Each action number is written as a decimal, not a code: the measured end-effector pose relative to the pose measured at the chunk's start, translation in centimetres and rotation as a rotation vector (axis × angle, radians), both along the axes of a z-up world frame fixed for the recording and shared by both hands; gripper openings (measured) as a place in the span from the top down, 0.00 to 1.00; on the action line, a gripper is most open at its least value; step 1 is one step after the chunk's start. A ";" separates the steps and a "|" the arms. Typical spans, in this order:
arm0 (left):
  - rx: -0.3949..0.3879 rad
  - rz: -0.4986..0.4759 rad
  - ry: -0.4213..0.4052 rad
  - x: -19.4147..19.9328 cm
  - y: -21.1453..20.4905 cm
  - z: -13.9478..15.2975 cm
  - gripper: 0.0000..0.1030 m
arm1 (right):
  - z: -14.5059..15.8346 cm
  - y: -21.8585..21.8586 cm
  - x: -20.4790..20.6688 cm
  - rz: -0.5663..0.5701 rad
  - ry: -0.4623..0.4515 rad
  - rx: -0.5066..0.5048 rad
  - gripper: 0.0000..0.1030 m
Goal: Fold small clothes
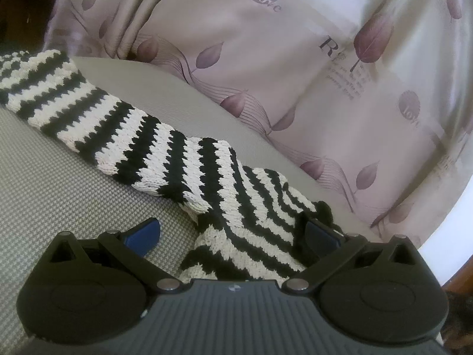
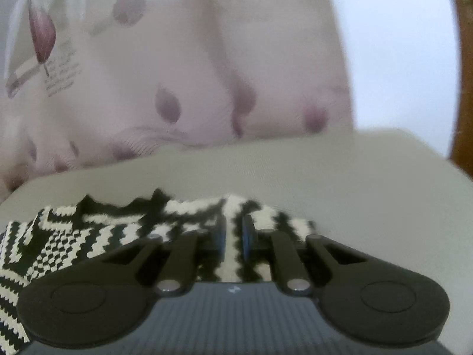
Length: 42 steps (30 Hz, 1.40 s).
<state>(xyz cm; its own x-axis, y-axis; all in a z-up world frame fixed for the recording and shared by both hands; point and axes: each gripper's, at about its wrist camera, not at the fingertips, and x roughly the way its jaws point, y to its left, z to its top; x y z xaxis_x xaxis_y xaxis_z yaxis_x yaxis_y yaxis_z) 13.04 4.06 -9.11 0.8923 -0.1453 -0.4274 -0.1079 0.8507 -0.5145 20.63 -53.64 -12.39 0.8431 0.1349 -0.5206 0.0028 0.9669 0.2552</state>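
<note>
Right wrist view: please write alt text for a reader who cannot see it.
The right gripper has its jaws closed on a fold of a black-and-white striped knit garment lying on a grey mat. Behind hangs a pale pink curtain with purple leaves. The picture is blurred.

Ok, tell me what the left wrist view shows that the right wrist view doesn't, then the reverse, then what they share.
Only the left wrist view: the left gripper, open, with the striped knit garment bunched between its spread fingers and stretching away as a long band; "love" is printed on the curtain.

Only the right wrist view: the right gripper, fingers shut on a fold of the garment, plus a checked patch in the knit. This view is blurred.

Both: the black-and-white garment, the grey textured surface and the pink leaf-print curtain.
</note>
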 end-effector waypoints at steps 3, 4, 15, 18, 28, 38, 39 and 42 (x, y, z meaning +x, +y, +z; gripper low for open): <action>0.007 -0.001 0.007 0.1 -0.1 0.0 0.00 | -2.2 -0.1 2.8 -0.087 0.129 -0.153 0.91; 0.009 -0.001 0.006 0.1 -0.2 0.0 0.00 | -3.1 -0.9 3.2 -0.113 0.151 -0.150 0.91; -0.076 -0.044 -0.038 -1.1 2.1 1.5 0.00 | -1.1 3.8 -6.0 0.067 -0.076 -0.009 0.88; -0.029 0.004 -0.087 -3.0 5.0 3.5 0.00 | -2.2 6.5 -7.1 0.135 -0.042 -0.080 0.88; -0.055 0.282 0.047 -3.7 24.8 4.7 0.23 | -3.2 8.0 -6.7 0.125 -0.004 -0.167 0.88; -0.168 0.232 0.113 1.3 31.8 1.5 0.43 | -3.3 8.8 -6.8 0.123 -0.008 -0.224 0.87; -0.166 0.230 0.114 1.5 31.9 1.3 0.54 | -3.3 8.9 -6.9 0.123 -0.009 -0.234 0.87; -0.181 0.225 0.141 2.4 32.2 -0.1 0.94 | -3.3 9.0 -6.9 0.125 -0.009 -0.250 0.87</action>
